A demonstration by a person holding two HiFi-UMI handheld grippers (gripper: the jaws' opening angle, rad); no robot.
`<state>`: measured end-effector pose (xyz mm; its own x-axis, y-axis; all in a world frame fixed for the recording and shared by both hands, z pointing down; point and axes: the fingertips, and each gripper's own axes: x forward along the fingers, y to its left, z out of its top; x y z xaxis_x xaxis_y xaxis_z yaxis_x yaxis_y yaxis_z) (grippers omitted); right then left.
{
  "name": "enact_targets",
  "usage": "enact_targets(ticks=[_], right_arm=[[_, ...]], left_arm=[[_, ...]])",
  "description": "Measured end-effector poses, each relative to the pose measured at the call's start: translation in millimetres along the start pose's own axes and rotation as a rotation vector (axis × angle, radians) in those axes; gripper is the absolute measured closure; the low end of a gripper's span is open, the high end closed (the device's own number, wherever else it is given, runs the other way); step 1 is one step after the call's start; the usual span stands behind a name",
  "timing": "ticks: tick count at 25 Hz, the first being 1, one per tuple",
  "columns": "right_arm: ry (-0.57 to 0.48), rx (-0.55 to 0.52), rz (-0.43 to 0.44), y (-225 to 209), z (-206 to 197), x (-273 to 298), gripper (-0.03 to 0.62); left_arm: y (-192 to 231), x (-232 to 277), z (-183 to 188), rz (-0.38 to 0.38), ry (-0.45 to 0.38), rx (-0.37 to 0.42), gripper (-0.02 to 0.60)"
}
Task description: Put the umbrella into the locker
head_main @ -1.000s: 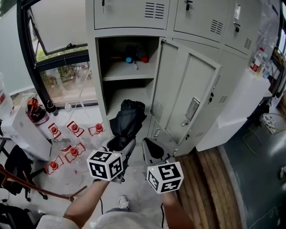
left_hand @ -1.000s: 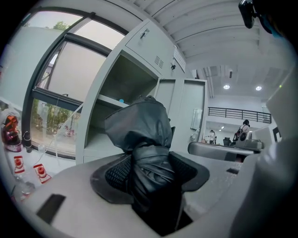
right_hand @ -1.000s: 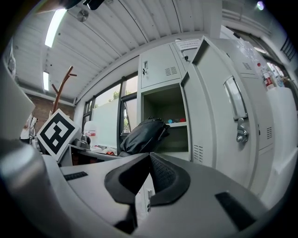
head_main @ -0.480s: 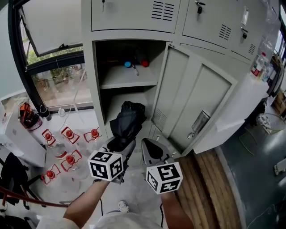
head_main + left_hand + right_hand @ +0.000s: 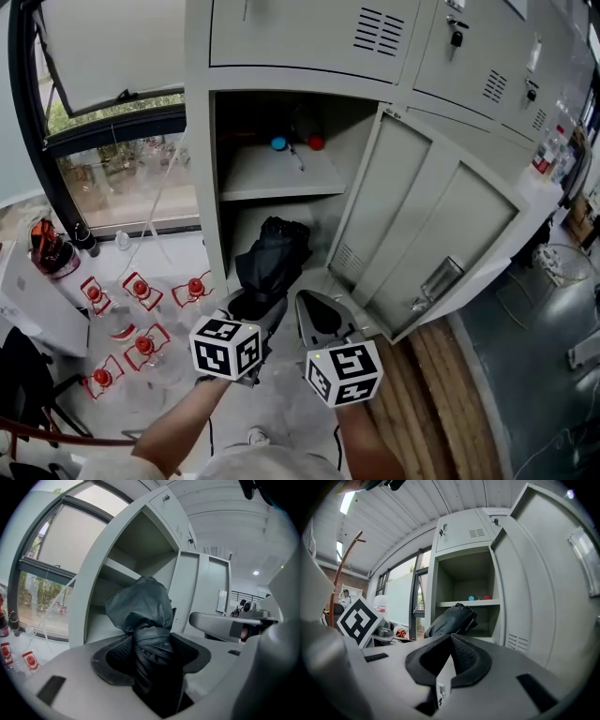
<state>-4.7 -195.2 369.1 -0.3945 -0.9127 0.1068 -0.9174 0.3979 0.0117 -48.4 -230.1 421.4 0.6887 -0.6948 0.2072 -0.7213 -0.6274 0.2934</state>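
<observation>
A folded black umbrella [image 5: 272, 258] sticks out forward from my left gripper [image 5: 253, 307], which is shut on its lower part. Its bunched tip lies in front of the lower compartment of the open grey locker [image 5: 204, 187]. In the left gripper view the umbrella [image 5: 140, 613] fills the gap between the pads [image 5: 112, 658]. My right gripper [image 5: 323, 321] hovers just right of the left one, shut with nothing in it. In the right gripper view the pads [image 5: 466, 656] meet at the tip, and the umbrella [image 5: 452, 619] shows beyond them. The locker door [image 5: 427, 230] stands swung open to the right.
A shelf [image 5: 281, 178] inside the locker carries a blue object [image 5: 278, 143] and a red object [image 5: 316, 142]. Several red-capped bottles [image 5: 141, 319] stand on the floor at the left under a window [image 5: 112, 173]. Wooden flooring [image 5: 441, 403] lies at the right.
Both grippers and the umbrella have moved toward the locker, which now looks larger and closer in the head view. The grip on the umbrella is the same.
</observation>
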Motion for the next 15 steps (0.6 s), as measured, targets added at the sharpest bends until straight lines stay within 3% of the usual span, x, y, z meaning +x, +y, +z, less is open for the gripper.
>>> enact_targets(ticks=[15], right_arm=[[-0.021,0.01,0.017,-16,3,21,0.591]], left_arm=[[14,29,3,0.013,0.039,0.02,0.33]])
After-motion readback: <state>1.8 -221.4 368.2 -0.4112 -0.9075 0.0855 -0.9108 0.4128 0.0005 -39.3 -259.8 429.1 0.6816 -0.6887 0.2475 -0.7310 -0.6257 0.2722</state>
